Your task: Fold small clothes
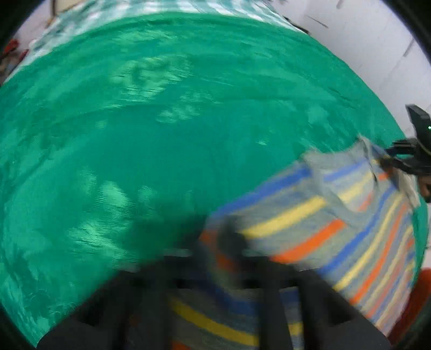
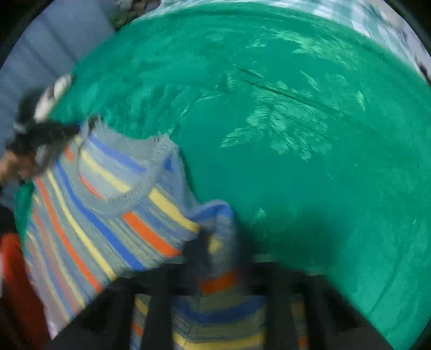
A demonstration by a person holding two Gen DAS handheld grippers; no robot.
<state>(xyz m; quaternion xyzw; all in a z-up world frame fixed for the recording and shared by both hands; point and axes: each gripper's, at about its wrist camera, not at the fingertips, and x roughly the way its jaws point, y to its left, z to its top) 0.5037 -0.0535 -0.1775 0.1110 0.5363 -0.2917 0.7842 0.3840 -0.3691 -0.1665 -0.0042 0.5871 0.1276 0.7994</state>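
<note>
A small striped sweater (image 1: 336, 223), grey with blue, yellow and orange bands, hangs stretched in the air above a green cloth-covered table (image 1: 161, 121). My left gripper (image 1: 229, 247) is shut on one shoulder edge of it. My right gripper (image 2: 212, 250) is shut on the other shoulder edge of the sweater (image 2: 107, 204). Each view shows the other gripper at the far end of the garment, the right one (image 1: 404, 161) and the left one (image 2: 40, 140). Both views are motion-blurred.
The green cloth (image 2: 296, 134) spreads wide beyond the sweater. A teal-and-white checked cloth (image 1: 175, 5) lies at the table's far edge. A white wall (image 1: 363, 40) stands at the right. Something red-orange (image 2: 16, 282) sits low by the garment.
</note>
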